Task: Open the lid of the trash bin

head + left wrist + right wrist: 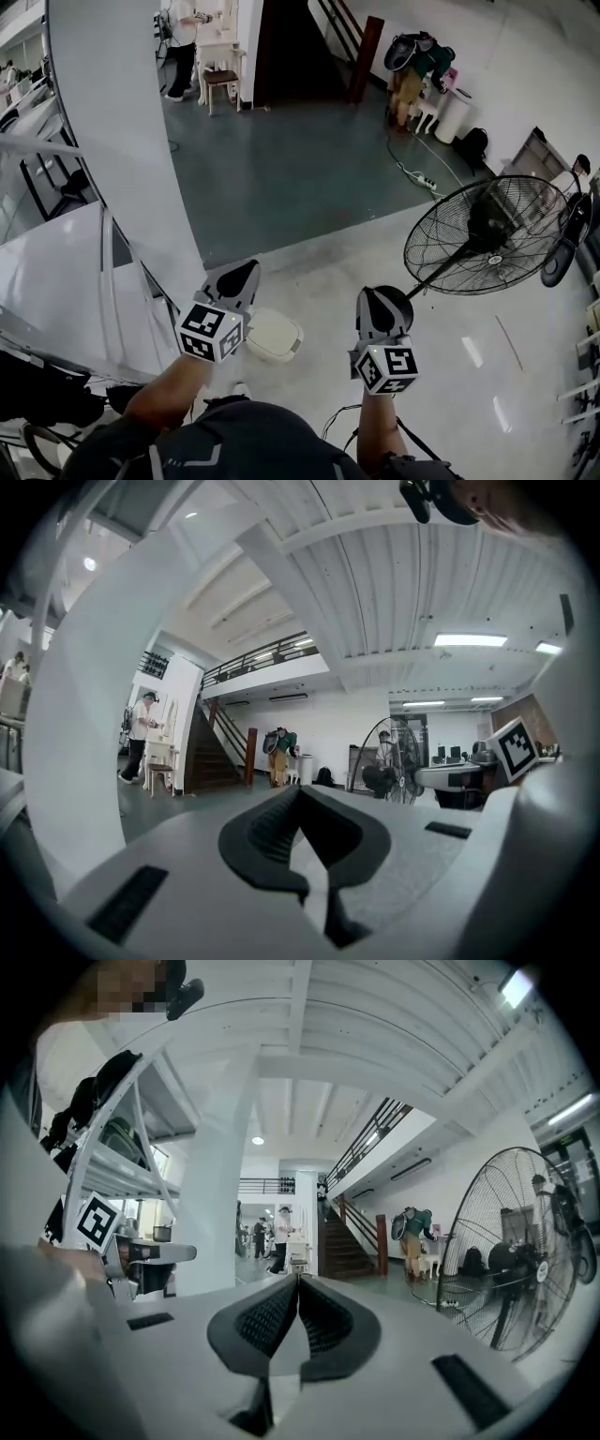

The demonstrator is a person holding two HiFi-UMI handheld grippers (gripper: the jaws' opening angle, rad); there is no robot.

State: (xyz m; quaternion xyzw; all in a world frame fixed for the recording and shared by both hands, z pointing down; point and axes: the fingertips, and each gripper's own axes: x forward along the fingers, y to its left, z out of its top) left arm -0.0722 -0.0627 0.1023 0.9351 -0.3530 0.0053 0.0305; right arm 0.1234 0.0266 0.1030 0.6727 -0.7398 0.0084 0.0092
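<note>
Bright, even ceiling-strip light (469, 640), glossy floor glare (473, 352) (strong fisheye bending, dark corners).

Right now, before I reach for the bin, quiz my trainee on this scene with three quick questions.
1. True or false: the left gripper is clamped on the lid of the trash bin.
2. Which stands nearest the right gripper: A) fan, B) chair, C) staircase?
3. Fill in: the right gripper's jaws are ___.
Key: 1 false, it is shut on nothing; 2 A; 3 shut.
</note>
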